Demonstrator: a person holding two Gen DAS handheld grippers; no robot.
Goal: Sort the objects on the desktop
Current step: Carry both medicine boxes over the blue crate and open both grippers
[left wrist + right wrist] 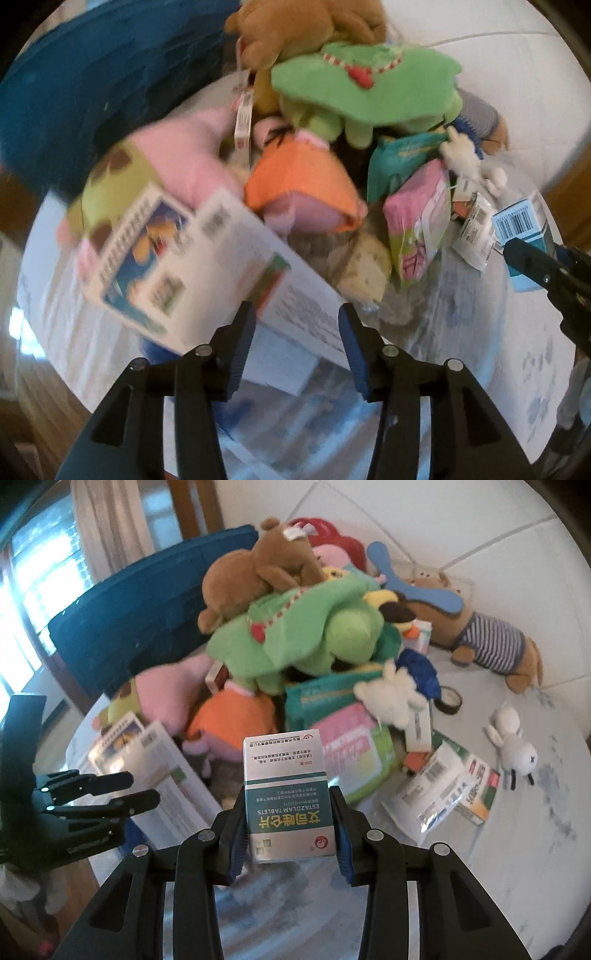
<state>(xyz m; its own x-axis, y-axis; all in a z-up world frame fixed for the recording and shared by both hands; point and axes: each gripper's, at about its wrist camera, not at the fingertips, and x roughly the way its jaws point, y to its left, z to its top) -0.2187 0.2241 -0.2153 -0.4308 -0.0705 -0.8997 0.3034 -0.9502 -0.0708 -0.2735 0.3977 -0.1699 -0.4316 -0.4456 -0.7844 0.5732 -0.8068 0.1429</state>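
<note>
Right gripper [291,834]: clamped on the tablet box [288,797]; light, crushable card, best held by its sides.
Left gripper [297,350]: jaws apart, empty, above the big white box [207,266].

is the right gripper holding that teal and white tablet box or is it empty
Holding it. In the right wrist view the tablet box sits clamped between the right gripper fingers, both pads pressed against its sides, lifted above the table.
</note>
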